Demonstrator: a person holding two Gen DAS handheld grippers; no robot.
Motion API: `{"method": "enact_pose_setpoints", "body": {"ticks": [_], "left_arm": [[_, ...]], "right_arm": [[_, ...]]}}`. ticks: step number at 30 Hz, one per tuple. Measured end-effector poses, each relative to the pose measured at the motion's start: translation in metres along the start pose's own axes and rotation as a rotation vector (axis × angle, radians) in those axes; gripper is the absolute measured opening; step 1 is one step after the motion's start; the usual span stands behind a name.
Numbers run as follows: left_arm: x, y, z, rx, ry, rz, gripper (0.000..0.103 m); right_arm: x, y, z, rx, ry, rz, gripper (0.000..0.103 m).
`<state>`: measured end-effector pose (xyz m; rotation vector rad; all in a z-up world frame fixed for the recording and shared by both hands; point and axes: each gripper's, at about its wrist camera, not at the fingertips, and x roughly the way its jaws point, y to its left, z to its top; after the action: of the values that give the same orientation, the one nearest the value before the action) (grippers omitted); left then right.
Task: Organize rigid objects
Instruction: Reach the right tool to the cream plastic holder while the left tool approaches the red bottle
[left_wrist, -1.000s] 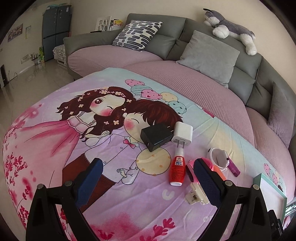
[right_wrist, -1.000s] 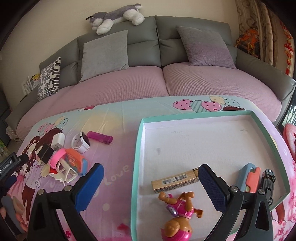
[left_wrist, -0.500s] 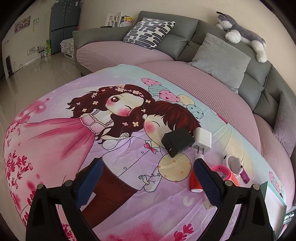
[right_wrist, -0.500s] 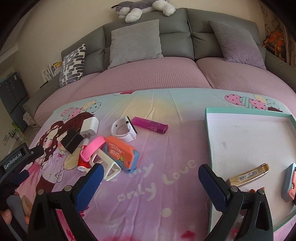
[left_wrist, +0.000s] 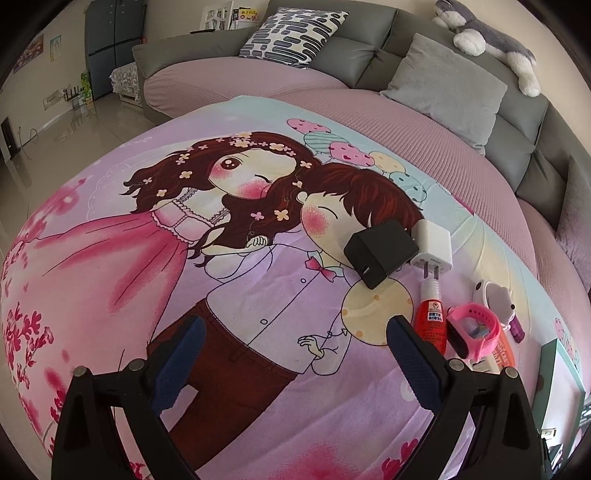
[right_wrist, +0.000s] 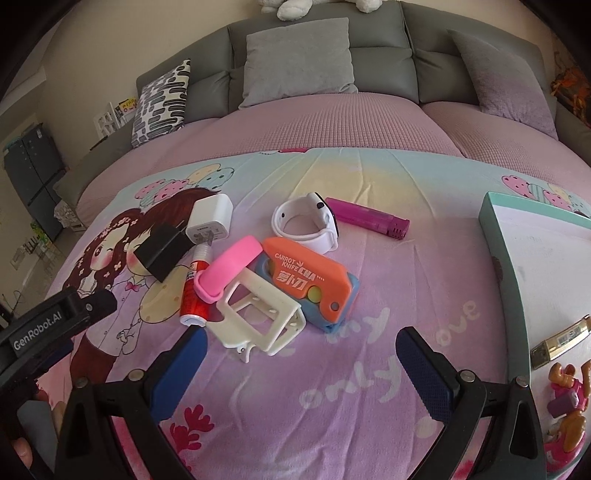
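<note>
A pile of small objects lies on the cartoon-print cloth: an orange and blue carrot knife toy (right_wrist: 310, 282), a cream plastic bracket (right_wrist: 258, 314), a pink band (right_wrist: 227, 267), a red bottle (right_wrist: 194, 291), a black charger (right_wrist: 162, 251), a white plug (right_wrist: 210, 218), a white watch (right_wrist: 308, 223) and a purple lighter (right_wrist: 369, 218). My right gripper (right_wrist: 299, 362) is open just in front of the bracket. My left gripper (left_wrist: 295, 350) is open over bare cloth, left of the black charger (left_wrist: 380, 253) and red bottle (left_wrist: 430, 317).
A white tray with a teal rim (right_wrist: 509, 258) sits at the right and holds a harmonica (right_wrist: 557, 341) and a pink toy figure (right_wrist: 565, 398). A grey sofa with cushions (right_wrist: 299, 61) curves behind. The left gripper's body (right_wrist: 48, 325) shows at the right view's left edge.
My right gripper has swung left from over the tray to the pile of objects. My left gripper has drifted left and back, so the pile now sits at its right.
</note>
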<state>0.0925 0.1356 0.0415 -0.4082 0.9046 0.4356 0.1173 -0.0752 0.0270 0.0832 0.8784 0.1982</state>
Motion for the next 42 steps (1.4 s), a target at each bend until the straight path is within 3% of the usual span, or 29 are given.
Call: {"method": "enact_pose_setpoints", "body": {"ticks": [12, 17, 40, 42], "left_arm": [[0.019, 0.011, -0.001, -0.016, 0.064, 0.001, 0.098], [0.020, 0.011, -0.001, -0.008, 0.071, -0.013, 0.098], [0.024, -0.020, -0.006, 0.097, 0.094, -0.068, 0.098], [0.023, -0.023, -0.007, 0.104, 0.095, -0.076, 0.098]], "right_arm": [[0.017, 0.017, -0.002, -0.004, 0.008, -0.017, 0.102], [0.018, 0.020, -0.001, 0.002, -0.005, -0.020, 0.088], [0.007, -0.003, -0.003, 0.036, 0.024, -0.011, 0.066], [0.006, -0.007, -0.003, 0.042, 0.033, -0.023, 0.061]]}}
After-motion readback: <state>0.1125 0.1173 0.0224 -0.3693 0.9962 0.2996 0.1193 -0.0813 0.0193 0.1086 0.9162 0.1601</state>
